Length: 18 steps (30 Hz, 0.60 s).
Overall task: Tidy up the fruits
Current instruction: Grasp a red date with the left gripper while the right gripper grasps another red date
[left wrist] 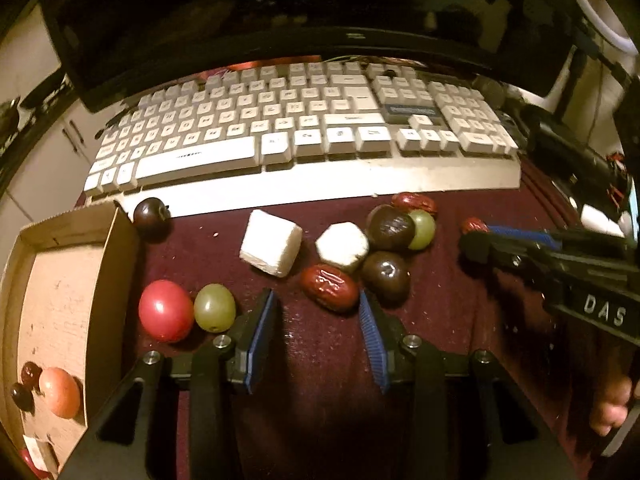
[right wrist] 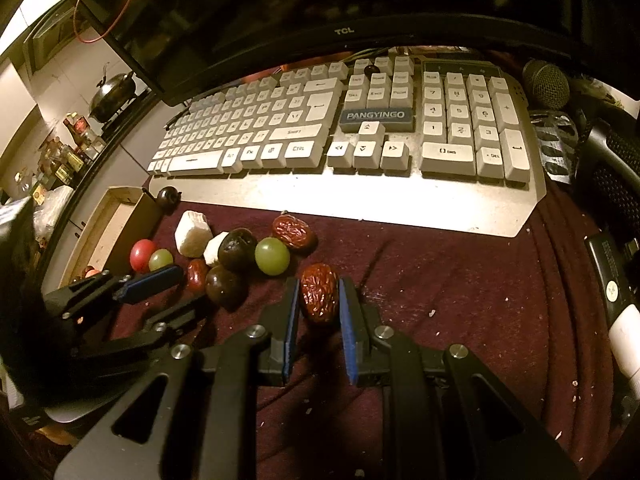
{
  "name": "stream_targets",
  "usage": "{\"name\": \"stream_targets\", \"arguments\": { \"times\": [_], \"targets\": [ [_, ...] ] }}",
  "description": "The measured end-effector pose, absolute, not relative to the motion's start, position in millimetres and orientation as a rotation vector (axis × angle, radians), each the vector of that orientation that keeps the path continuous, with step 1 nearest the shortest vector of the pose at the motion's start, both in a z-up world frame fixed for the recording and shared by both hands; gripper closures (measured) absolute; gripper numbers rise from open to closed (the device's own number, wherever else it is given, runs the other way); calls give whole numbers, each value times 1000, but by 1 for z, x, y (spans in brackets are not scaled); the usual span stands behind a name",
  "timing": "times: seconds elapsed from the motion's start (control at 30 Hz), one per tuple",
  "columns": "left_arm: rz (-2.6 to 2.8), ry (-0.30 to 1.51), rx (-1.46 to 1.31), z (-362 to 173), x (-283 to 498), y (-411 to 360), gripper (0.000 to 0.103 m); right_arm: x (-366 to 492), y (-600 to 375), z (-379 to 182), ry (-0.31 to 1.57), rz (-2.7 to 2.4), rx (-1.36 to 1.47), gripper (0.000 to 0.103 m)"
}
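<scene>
Fruits lie scattered on a dark red cloth in front of a white keyboard. One wrinkled red date sits directly between the blue pads of the right gripper, which is closed narrowly on it, both pads pressing its sides while it rests on the cloth.

The left gripper stands partly open with nothing between its fingers. A second date lies just ahead of its right fingertip, a dark plum beside that, and a green grape and a red fruit, touching each other, lie just outside its left finger.

Farther ahead are two white cubes, another dark plum touching a green grape, and a third date by the keyboard's edge. A small dark fruit sits at the corner of a cardboard tray, which holds a pinkish fruit and two small dark ones at its near end.
</scene>
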State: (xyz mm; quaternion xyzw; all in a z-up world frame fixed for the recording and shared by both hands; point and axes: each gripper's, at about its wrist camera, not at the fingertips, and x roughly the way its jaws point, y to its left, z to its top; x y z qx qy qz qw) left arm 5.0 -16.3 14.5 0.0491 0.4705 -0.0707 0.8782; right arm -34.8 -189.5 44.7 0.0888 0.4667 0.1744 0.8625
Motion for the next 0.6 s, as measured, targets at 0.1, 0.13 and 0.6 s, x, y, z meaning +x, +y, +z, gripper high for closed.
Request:
{"name": "stream_targets", "arguments": {
  "times": [0.1, 0.13, 0.6],
  "targets": [
    [-83, 981, 72, 18, 3, -8, 60, -34, -189, 44, 985, 363, 184, 82],
    [-60, 980, 62, 19, 1, -5, 60, -33, -189, 43, 988, 363, 185, 82],
    [-107, 969, 46, 14, 7, -10, 81, -33, -189, 43, 990, 367, 185, 82]
  ]
}}
